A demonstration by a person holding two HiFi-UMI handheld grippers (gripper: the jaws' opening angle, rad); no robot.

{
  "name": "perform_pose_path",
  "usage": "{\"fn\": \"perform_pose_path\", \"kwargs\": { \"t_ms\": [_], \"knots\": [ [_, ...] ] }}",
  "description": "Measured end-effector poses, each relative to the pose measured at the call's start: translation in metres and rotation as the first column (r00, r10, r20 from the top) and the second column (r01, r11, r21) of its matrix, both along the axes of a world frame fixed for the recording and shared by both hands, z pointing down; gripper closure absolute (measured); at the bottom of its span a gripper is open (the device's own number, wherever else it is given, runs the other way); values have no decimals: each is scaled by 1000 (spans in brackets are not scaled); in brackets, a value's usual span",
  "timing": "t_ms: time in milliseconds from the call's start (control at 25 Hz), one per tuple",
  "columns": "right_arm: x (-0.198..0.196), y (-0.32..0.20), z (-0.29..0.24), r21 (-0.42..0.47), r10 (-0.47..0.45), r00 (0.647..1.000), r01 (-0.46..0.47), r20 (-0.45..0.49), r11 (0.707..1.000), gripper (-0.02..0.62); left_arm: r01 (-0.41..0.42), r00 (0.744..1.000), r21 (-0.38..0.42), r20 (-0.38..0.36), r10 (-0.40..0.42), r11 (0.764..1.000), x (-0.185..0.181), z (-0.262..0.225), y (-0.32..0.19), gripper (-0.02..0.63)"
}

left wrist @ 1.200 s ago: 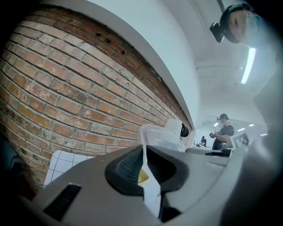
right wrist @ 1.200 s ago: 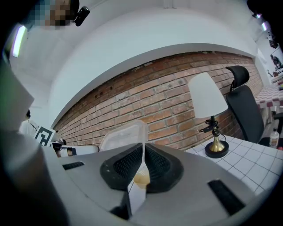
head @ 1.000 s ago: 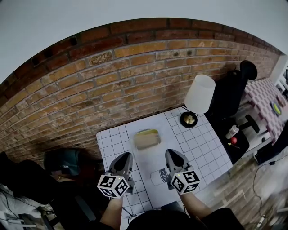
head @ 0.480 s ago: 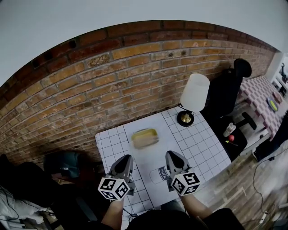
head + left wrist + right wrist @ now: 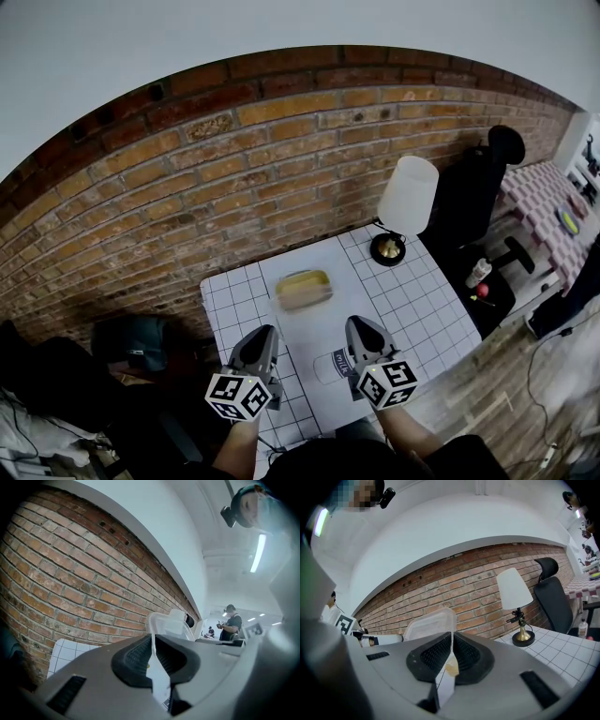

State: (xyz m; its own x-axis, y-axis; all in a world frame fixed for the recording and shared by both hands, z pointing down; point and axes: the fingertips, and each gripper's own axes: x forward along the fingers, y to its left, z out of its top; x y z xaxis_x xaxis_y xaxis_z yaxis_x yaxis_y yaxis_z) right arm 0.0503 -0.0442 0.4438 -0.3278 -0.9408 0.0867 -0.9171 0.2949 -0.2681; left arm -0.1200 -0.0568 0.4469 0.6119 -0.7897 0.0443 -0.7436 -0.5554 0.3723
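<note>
Head view high overhead, facing steeply down on white tiled table (image 5: 412,300) and brick wall (image 5: 234,178), left gripper view low, tilted upward along that wall, right gripper view low, facing wall and lamp (image 5: 514,588), both close behind clear plastic container (image 5: 164,622), wall common to all three.

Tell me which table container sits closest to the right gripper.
The clear one labelled milk, beside the right gripper; the box of yellow food lies farther, nearer the brick wall.

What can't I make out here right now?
- Clear plastic box contents: blurred in head view; gripper bodies block both gripper views.
- Pale lying bottle label: head view, too small, partly behind right gripper.
- Left gripper grip point on box: head view, its own body covers it.
</note>
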Motion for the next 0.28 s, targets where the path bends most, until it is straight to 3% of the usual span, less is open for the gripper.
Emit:
{"fn": "perform_pose_path", "kwargs": {
  "t_ms": [280],
  "knots": [
    [-2,-3,0,-5,-6,1000,6,-2,1000,580,5,1000,-3,-3,-5,1000,-2,0,-1,575]
  ]
}}
